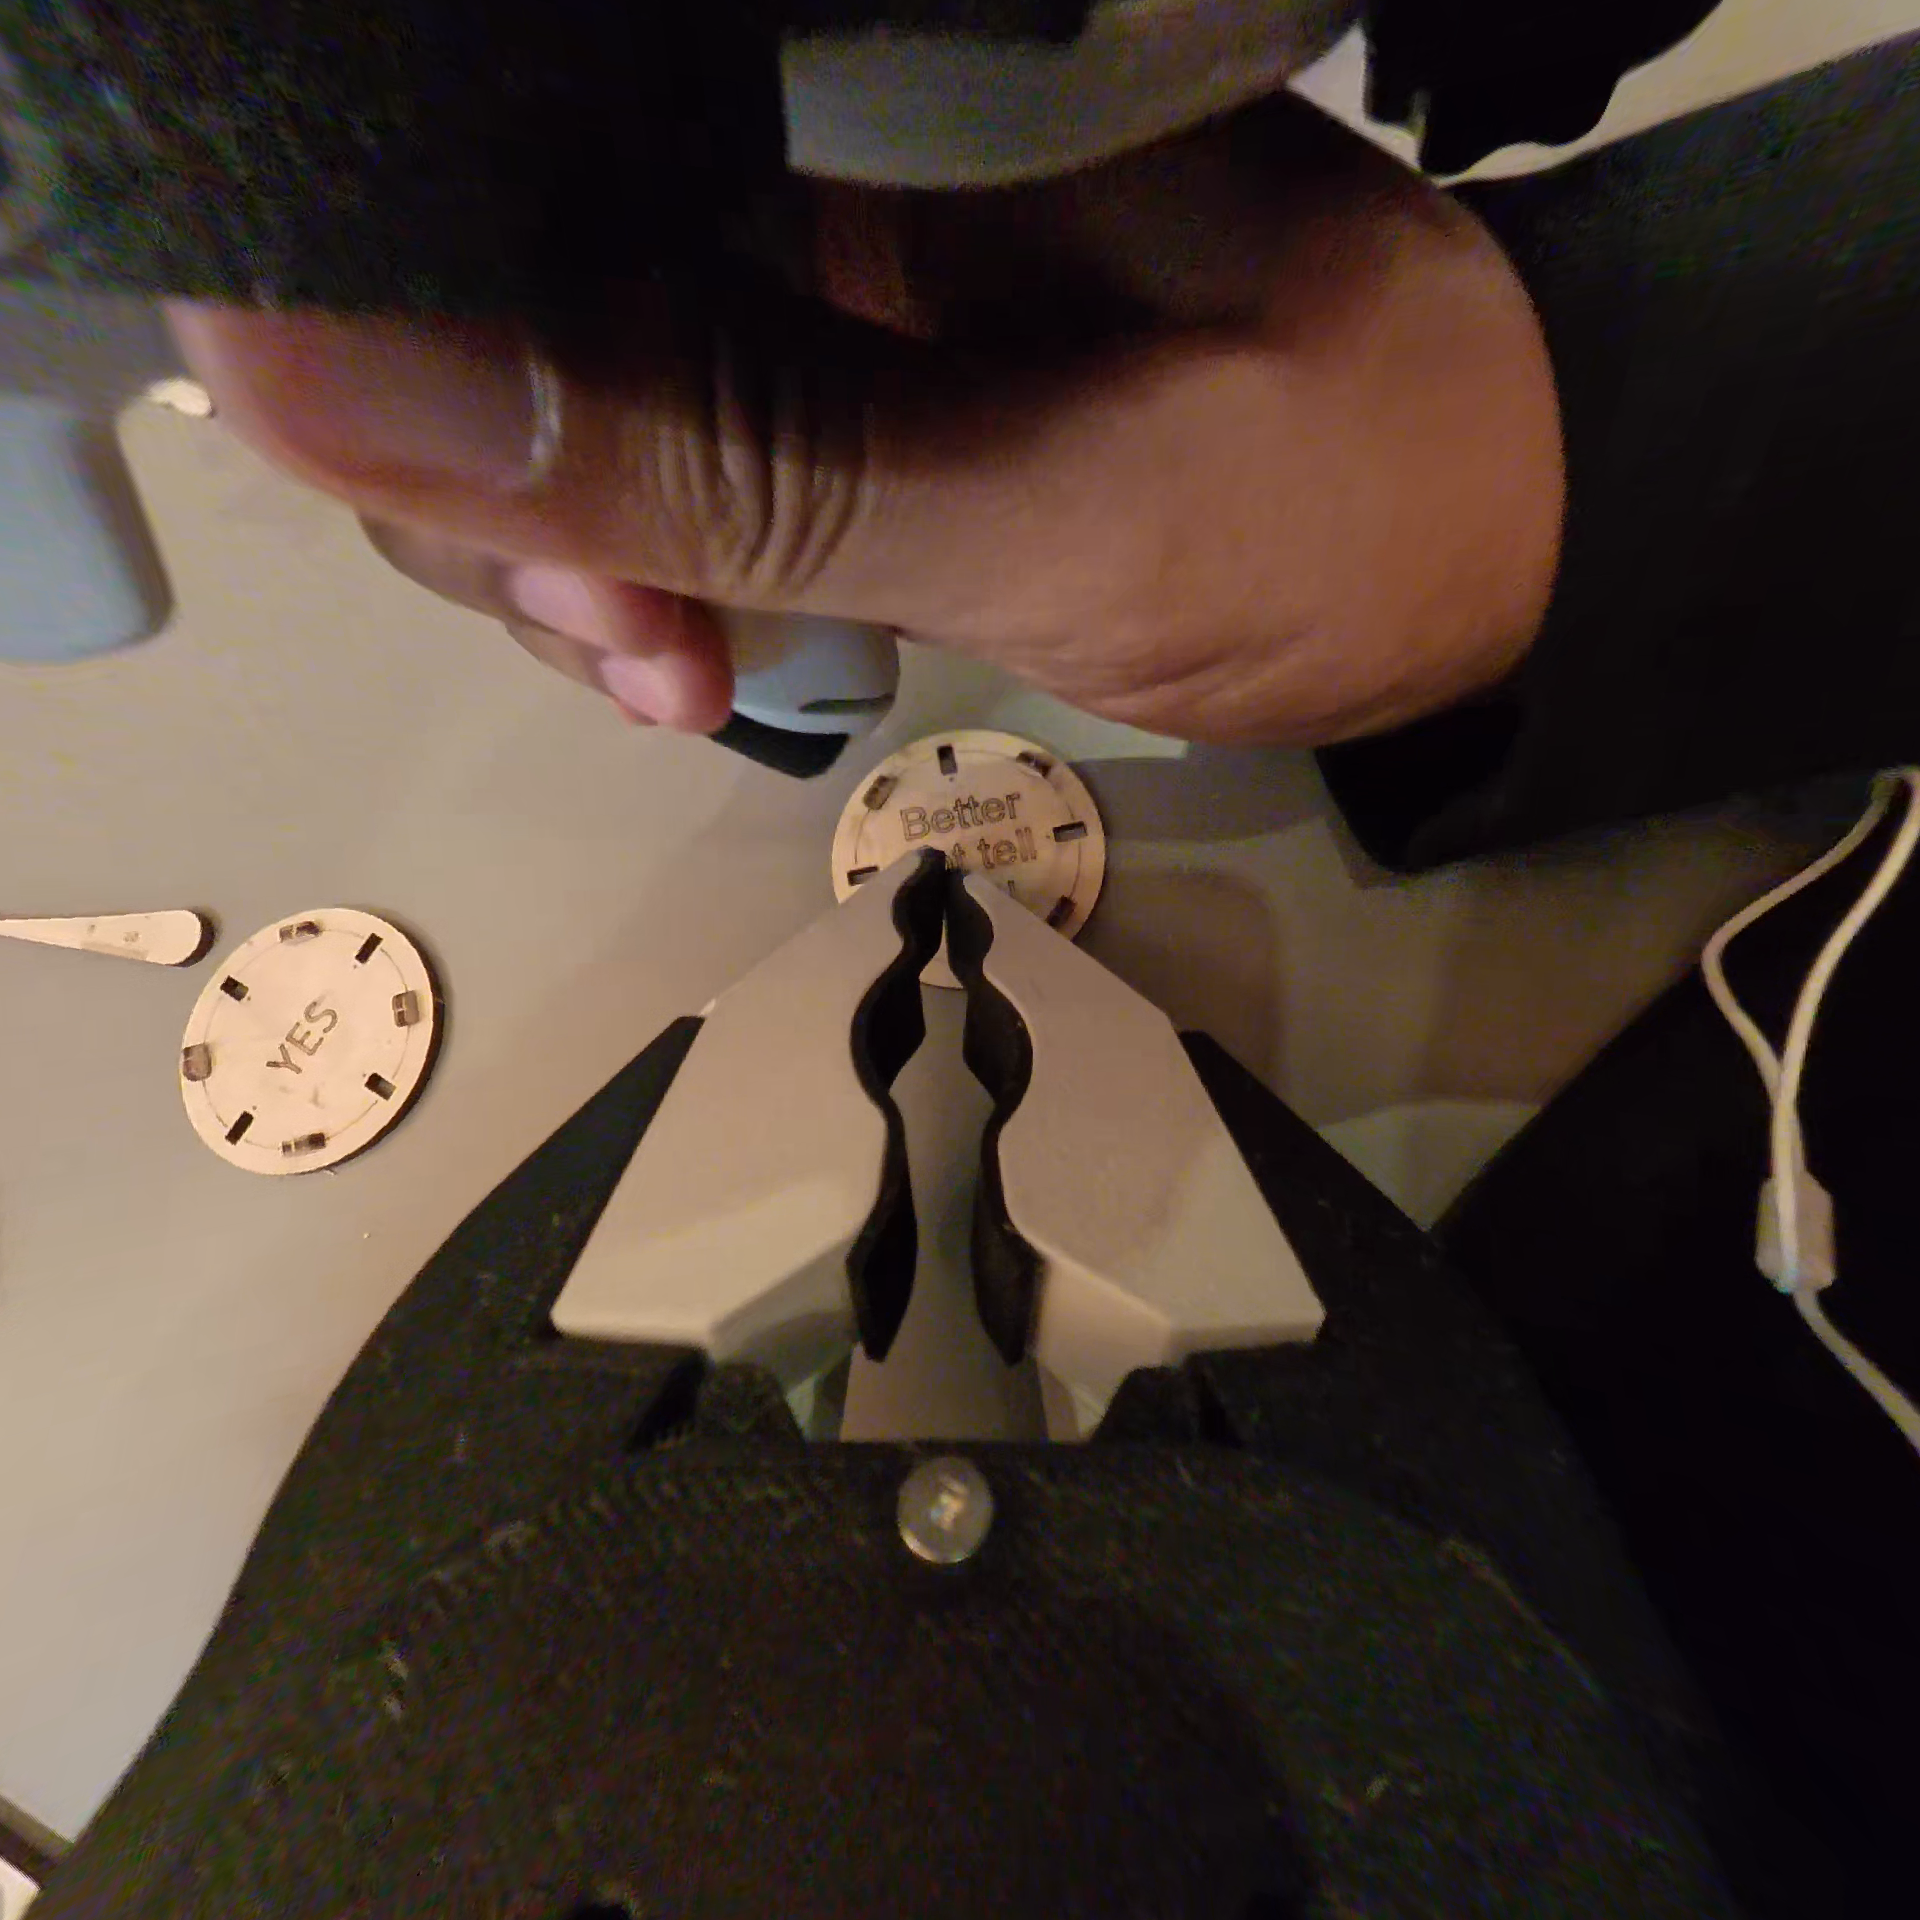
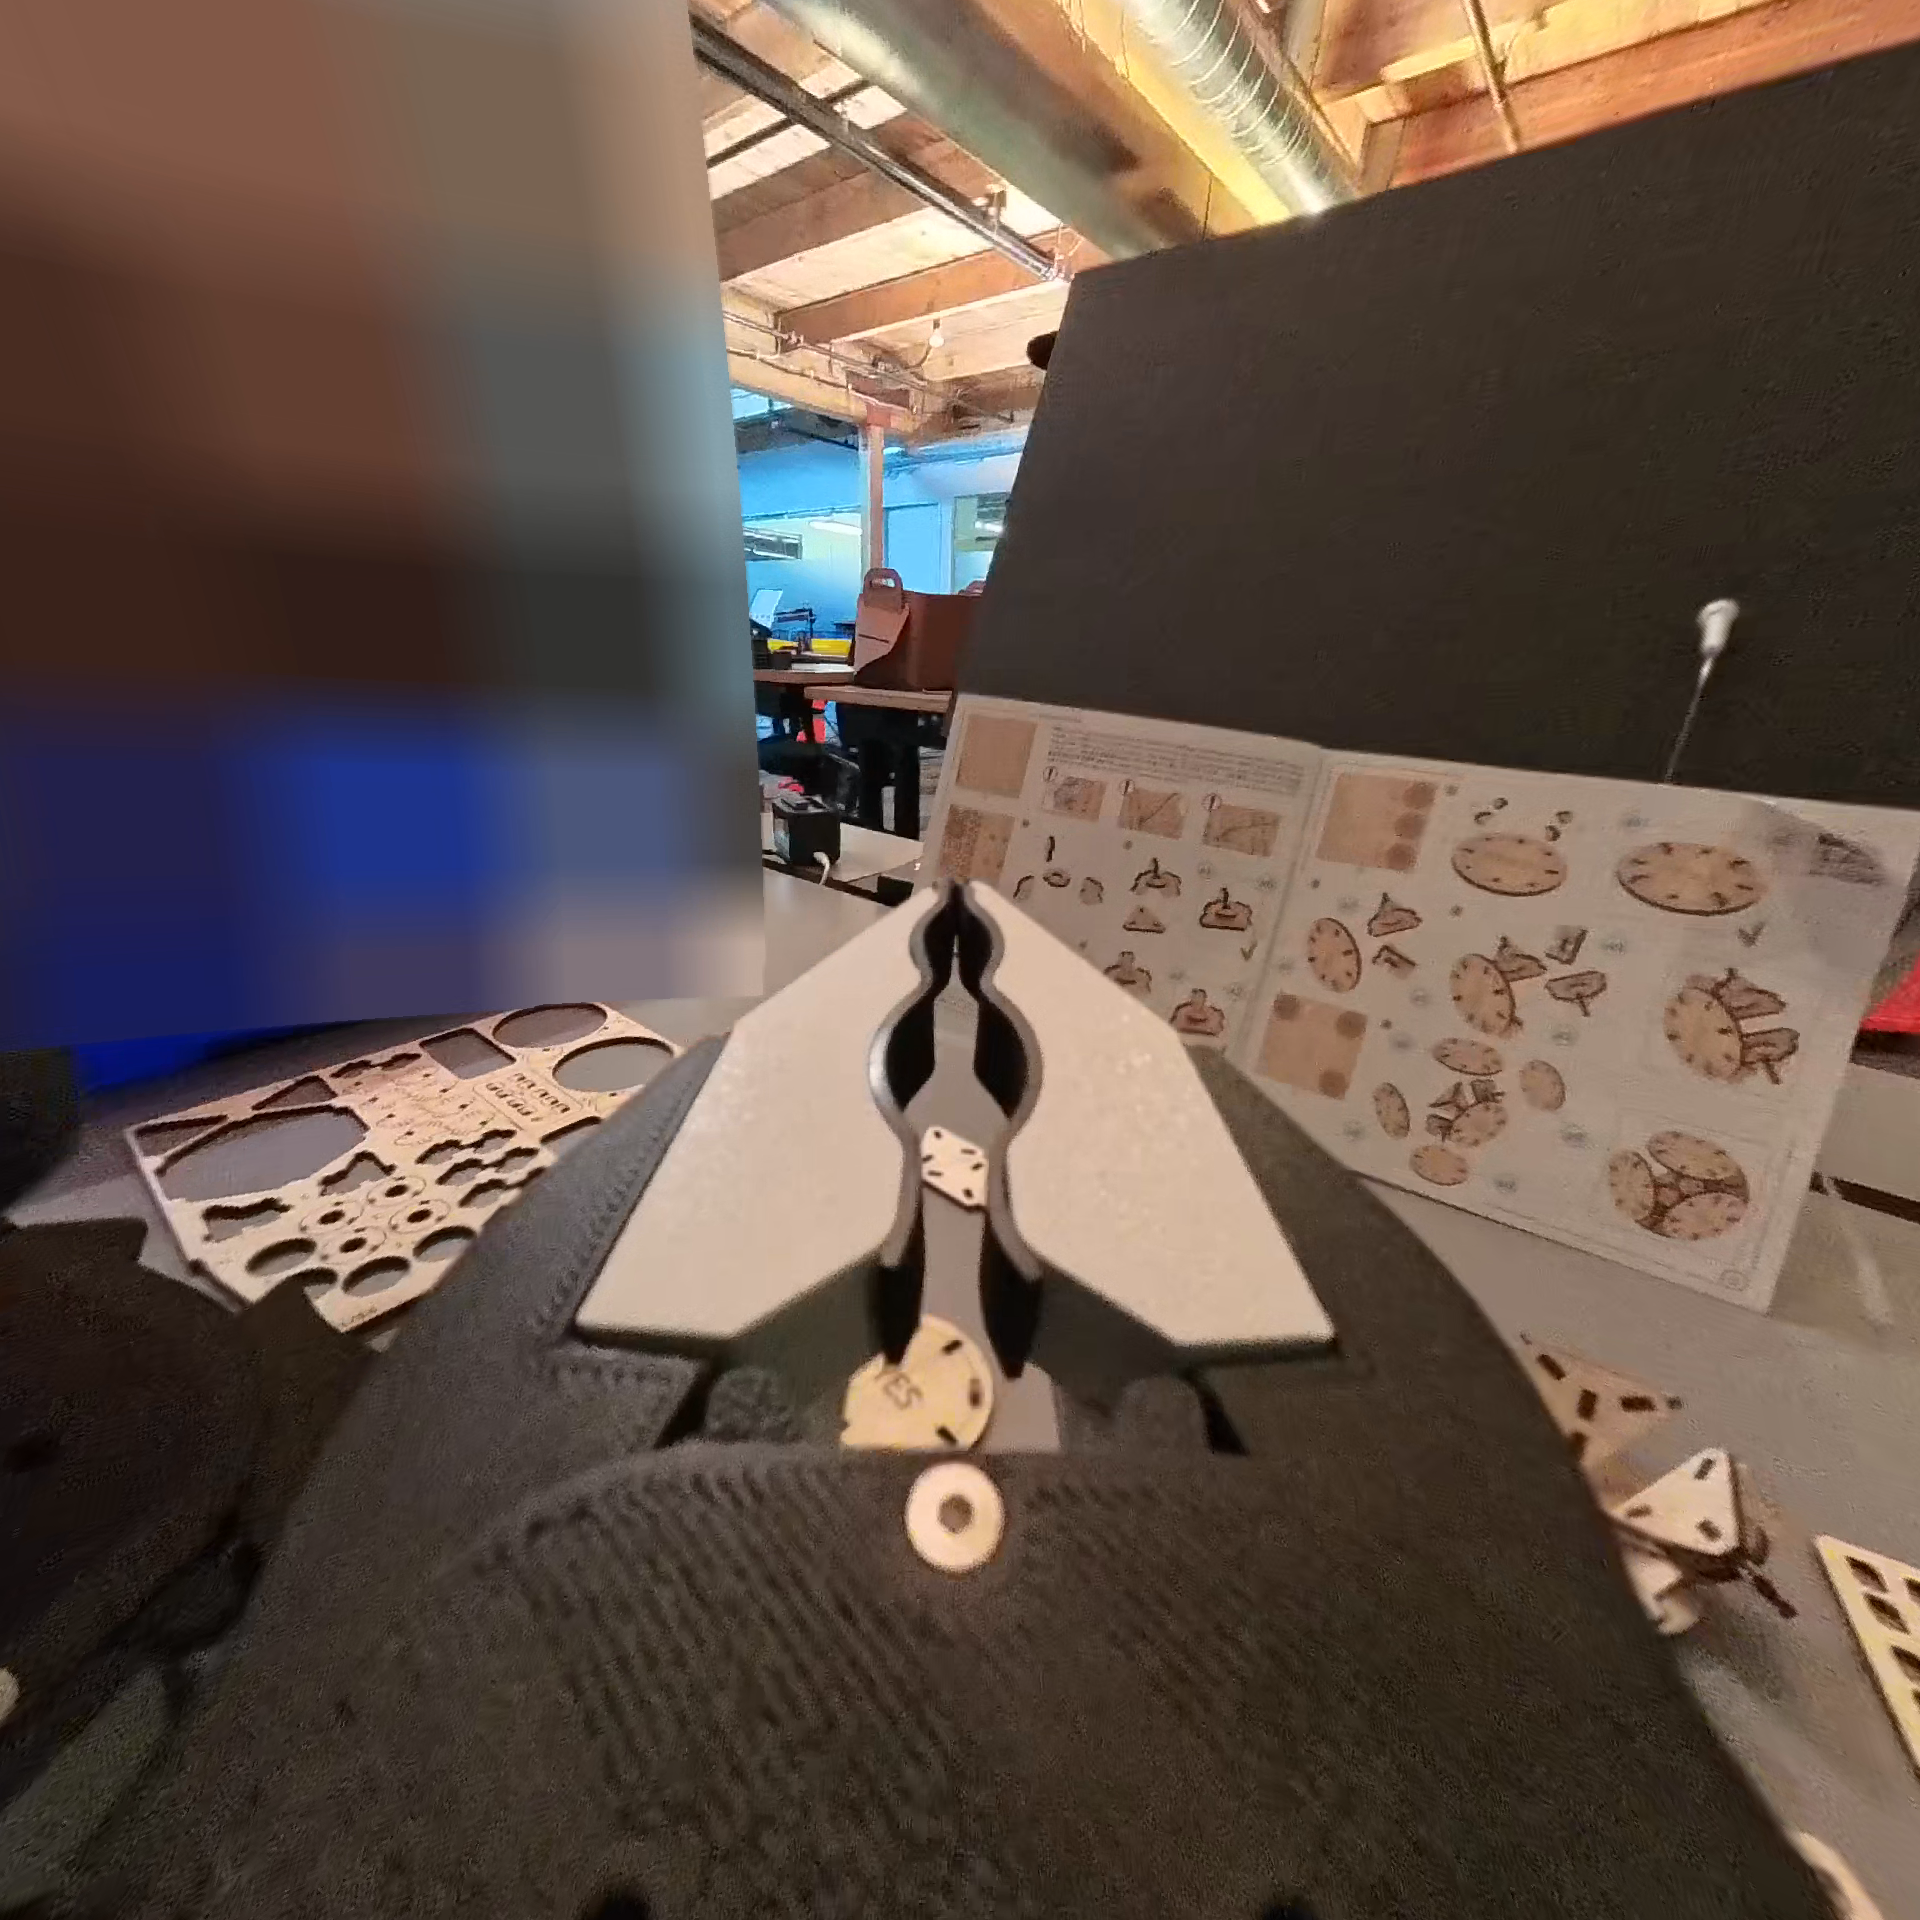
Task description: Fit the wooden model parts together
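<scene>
Both jaws are seen clenched on nothing, the left gripper poised over a wooden disc, the right gripper raised before the booklet.

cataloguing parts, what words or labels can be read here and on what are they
I won't quote writing; it stands on:
Engraved wooden disc at the left gripper's tips.
Second engraved wooden disc, farther left.
Punched wooden sheet: blurred.
Open instruction booklet: too small.

Pale laser-cut wooden discs with scorched edges on matt grey table; paper instruction sheet.
</scene>
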Tool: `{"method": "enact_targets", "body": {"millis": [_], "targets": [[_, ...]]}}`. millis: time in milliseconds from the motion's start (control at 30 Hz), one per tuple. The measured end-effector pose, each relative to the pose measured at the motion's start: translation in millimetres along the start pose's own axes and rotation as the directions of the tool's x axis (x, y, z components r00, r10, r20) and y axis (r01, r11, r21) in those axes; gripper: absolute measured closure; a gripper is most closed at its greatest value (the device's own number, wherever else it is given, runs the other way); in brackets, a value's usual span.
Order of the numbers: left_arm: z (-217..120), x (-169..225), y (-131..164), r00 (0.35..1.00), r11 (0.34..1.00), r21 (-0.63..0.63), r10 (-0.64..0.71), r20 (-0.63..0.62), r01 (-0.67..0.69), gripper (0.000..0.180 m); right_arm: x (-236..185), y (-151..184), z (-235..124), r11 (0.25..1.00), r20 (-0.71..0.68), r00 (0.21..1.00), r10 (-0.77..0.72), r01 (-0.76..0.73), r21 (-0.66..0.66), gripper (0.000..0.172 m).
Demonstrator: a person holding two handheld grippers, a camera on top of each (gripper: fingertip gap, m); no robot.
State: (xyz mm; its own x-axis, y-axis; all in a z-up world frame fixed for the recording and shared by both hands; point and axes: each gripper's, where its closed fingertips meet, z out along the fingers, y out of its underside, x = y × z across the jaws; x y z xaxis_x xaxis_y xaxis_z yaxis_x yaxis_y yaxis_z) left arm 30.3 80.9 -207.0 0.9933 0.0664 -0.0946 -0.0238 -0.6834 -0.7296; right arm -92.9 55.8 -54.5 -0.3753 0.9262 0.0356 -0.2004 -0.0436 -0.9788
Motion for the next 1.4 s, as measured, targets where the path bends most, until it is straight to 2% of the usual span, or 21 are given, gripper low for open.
{"method": "enact_targets", "body": {"millis": [100,233,367,500,600,767,800,833,933,1000,1100,1167,1233,1300,1367,1400], "targets": [[-0.1,0.0,0.0,1.000,1.000,0.000,-0.001,-0.001,0.001,0.180,-5.6,23.8,-3.3,0.998,0.023,0.999,0.042,-0.041,-0.056,0.172],[-0.1,0.0,0.0,1.000,1.000,0.000,-0.001,-0.001,0.001,0.180,1.9,-2.9,-3.0,1.000,0.003,1.000,0.024,-0.024,0.017,0.172],[-0.1,-0.1,0.0,1.000,1.000,0.000,-0.003,-0.003,0.003,0.180,-3.3,20.9,-5.6,0.998,0.023,0.998,0.051,-0.050,-0.043,0.172],[-0.1,-0.1,0.0,1.000,1.000,0.000,0.002,0.002,-0.002,0.180,6.9,-1.0,-5.5,0.999,-0.010,0.999,0.039,-0.039,0.013,0.172],[-0.1,-0.1,0.0,1.000,1.000,-0.001,0.010,0.010,-0.010,0.180,4.9,23.0,-7.7,0.993,0.002,0.994,0.105,-0.105,-0.045,0.172],[-0.5,-4.1,0.1,0.998,1.000,-0.003,0.020,0.057,-0.020,0.180,43.6,-15.9,-23.3,1.000,-0.131,0.991,-0.010,0.012,0.019,0.172],[-0.8,-5.8,0.2,0.997,1.000,-0.003,0.018,0.071,-0.017,0.180,51.8,-19.6,-29.3,1.000,-0.155,0.987,-0.029,0.030,0.005,0.172],[-1.5,-7.7,0.1,0.997,1.000,0.000,0.008,0.080,-0.008,0.180,57.1,-19.9,-35.7,0.999,-0.162,0.986,-0.044,0.041,-0.020,0.165],[-12.5,-15.5,-9.4,0.995,0.992,0.099,-0.085,0.060,0.078,0.180,57.1,-6.1,-55.6,0.991,-0.094,0.993,-0.069,0.057,-0.125,0.130],[-25.0,-28.0,-17.0,0.977,0.958,0.201,-0.212,0.005,0.207,0.180,53.8,10.0,-68.2,0.976,-0.025,0.996,-0.083,0.077,-0.202,0.101],[-38.0,-57.0,-17.7,0.925,0.885,0.275,-0.374,-0.064,0.377,0.180,54.2,24.1,-78.3,0.958,0.080,0.984,-0.157,0.171,-0.230,0.083],[-48.6,-70.5,-26.3,0.906,0.845,0.326,-0.407,-0.120,0.423,0.180,56.4,24.5,-75.2,0.955,0.143,0.972,-0.184,0.212,-0.208,0.085],[-58.7,-84.0,-41.3,0.912,0.830,0.382,-0.392,-0.121,0.407,0.180,57.7,26.3,-64.8,0.953,0.226,0.958,-0.179,0.226,-0.202,0.106],[-57.9,-100.8,-51.2,0.939,0.871,0.364,-0.342,-0.034,0.330,0.180,70.4,31.1,-47.2,0.947,0.266,0.948,-0.177,0.237,-0.216,0.103],[-50.5,-118.2,-60.7,0.968,0.925,0.310,-0.247,0.053,0.219,0.173,85.5,34.5,-29.6,0.954,0.291,0.946,-0.139,0.207,-0.216,0.092],[-46.3,-127.9,-66.4,0.976,0.939,0.298,-0.203,0.083,0.170,0.171,89.7,36.6,-23.9,0.960,0.317,0.944,-0.094,0.170,-0.221,0.098]]}}
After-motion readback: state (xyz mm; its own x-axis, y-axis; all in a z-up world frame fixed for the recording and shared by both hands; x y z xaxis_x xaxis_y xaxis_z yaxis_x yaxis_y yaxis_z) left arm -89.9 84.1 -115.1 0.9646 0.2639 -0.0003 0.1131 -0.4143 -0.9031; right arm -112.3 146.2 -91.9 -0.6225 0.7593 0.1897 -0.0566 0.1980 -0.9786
